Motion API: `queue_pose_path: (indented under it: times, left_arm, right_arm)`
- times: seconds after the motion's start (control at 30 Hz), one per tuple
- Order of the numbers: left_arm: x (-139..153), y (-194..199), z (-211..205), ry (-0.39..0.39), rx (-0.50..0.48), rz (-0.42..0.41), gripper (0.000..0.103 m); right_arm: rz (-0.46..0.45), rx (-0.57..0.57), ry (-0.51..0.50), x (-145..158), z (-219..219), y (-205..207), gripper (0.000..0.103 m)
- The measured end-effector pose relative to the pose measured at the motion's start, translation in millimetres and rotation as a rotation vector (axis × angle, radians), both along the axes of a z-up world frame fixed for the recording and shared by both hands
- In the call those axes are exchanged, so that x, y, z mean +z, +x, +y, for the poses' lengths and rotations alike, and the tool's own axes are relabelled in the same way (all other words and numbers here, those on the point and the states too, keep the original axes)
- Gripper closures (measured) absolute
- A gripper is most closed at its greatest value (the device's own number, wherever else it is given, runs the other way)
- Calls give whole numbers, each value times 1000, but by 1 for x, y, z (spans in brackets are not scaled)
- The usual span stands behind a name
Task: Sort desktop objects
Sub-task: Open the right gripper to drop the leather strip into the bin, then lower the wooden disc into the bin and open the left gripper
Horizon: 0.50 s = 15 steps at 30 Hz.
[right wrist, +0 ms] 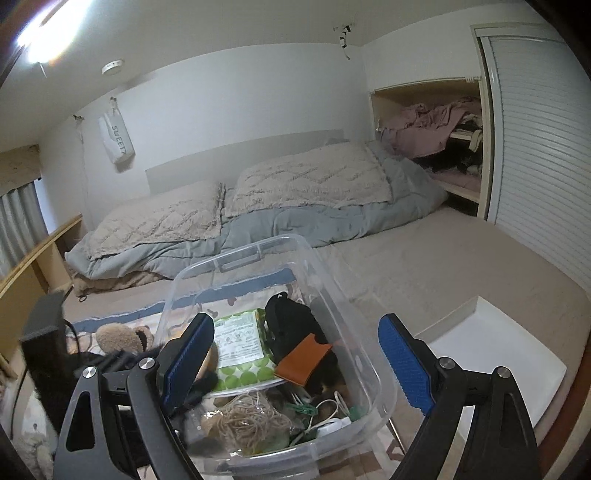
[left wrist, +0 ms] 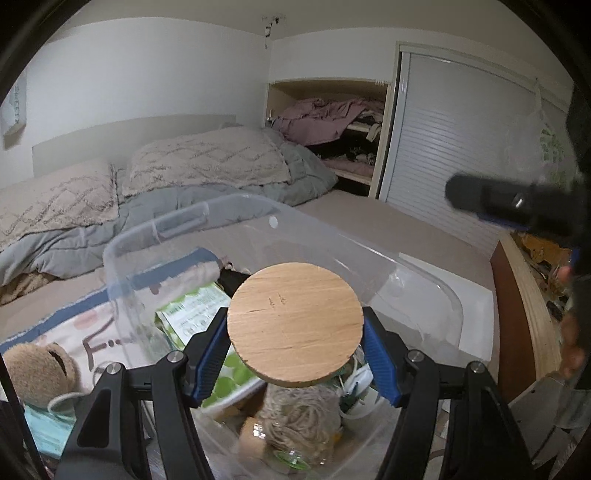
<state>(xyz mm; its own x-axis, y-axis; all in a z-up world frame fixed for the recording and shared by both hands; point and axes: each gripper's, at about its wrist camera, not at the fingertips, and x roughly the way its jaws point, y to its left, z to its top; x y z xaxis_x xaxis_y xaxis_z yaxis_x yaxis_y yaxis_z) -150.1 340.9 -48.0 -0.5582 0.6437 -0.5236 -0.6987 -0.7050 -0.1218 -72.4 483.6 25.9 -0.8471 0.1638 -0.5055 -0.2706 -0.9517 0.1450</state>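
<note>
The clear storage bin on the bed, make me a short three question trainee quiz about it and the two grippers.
1. True or false: the left gripper is shut on a jar with a round wooden lid.
2. Multiple choice: the right gripper is A) shut on twine, B) open and holding nothing, C) out of view.
3. Fill in: inside the clear bin, the orange card sleeve lies against a ____ pouch.

Key: 1 true; 2 B; 3 black.

Dim, soft indoor light is thrown from a blown-out ceiling lamp [right wrist: 44, 33], edges are bent and vignetted by fisheye, and the dark object [left wrist: 491, 203] is blurred, probably by motion.
</note>
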Motion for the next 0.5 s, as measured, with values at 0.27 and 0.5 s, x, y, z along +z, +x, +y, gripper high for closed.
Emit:
queue_pose_path:
  times: [0.27,0.5]
  left_arm:
    - [-13,6,21,31,42,-77,35]
    - [-11,6,33,11,65,-118,35]
  right_arm:
    - [40,-19,-27,7,5,10,13]
    - [78,-8,-43,15,1,12,12]
